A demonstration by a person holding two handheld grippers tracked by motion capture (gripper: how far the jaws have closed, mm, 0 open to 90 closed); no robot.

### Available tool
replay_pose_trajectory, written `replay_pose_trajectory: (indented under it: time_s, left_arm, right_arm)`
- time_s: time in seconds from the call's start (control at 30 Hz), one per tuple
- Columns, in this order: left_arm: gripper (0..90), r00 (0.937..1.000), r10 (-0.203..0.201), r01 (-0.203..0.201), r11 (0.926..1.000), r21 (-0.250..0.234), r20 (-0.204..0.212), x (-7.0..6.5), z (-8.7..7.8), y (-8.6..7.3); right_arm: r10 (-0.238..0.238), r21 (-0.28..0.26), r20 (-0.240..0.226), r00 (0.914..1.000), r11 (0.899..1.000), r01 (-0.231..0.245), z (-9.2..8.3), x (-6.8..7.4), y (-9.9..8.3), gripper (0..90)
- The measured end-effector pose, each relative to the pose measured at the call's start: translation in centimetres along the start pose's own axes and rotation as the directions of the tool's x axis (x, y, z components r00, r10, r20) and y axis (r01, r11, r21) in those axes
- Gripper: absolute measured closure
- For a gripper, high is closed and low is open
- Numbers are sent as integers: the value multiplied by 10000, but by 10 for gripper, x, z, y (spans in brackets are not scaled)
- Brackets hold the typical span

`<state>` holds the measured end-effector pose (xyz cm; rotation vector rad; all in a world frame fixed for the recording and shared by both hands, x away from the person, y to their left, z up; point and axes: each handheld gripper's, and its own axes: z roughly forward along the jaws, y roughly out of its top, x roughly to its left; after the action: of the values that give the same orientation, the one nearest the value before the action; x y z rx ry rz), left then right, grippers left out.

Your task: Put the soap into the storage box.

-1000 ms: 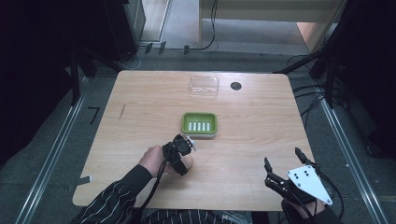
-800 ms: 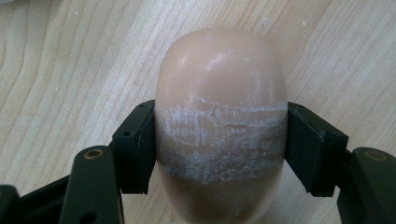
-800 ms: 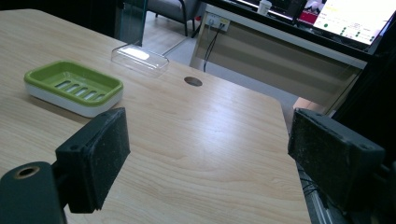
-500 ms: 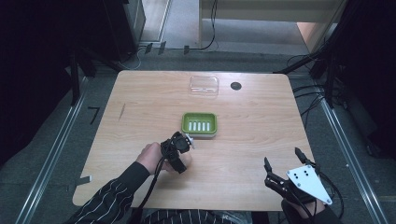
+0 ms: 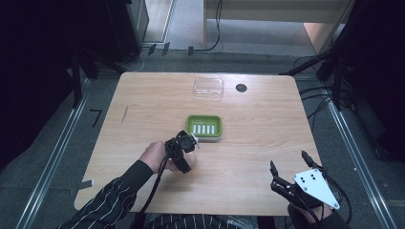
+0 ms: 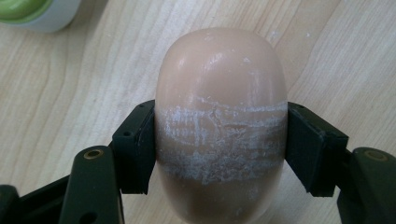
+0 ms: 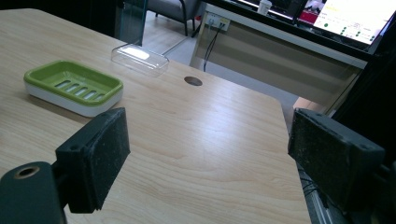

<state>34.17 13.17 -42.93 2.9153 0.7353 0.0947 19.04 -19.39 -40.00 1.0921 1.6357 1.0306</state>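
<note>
At seven o'clock of the green soap dish (image 5: 204,128), left gripper (image 5: 184,153) sits low on the table (image 5: 143,105), jaws clamped across the waist of a peach soap bar (image 6: 220,121); whitish scuffs band the bar at the pads. Dish lies just beside, likely the destination. Clear lid (image 5: 208,87) at twelve o'clock. Right gripper (image 5: 291,174), five o'clock, jaws wide apart, idle.
</note>
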Motion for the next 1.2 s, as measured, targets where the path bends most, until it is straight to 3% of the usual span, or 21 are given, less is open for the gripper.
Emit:
replay_pose_trajectory:
  time_s: [0.73,1.2]
  left_arm:
    - [336,9972,739,-738,9973,45,-73,9,-10,14]
    - [336,9917,1287,-1288,9917,-30,-54,12,-17,24]
  right_arm:
    - [0,-2,14,10000,10000,0,0,0,0,134]
    - [11,26,24,10000,10000,-11,0,0,0,135]
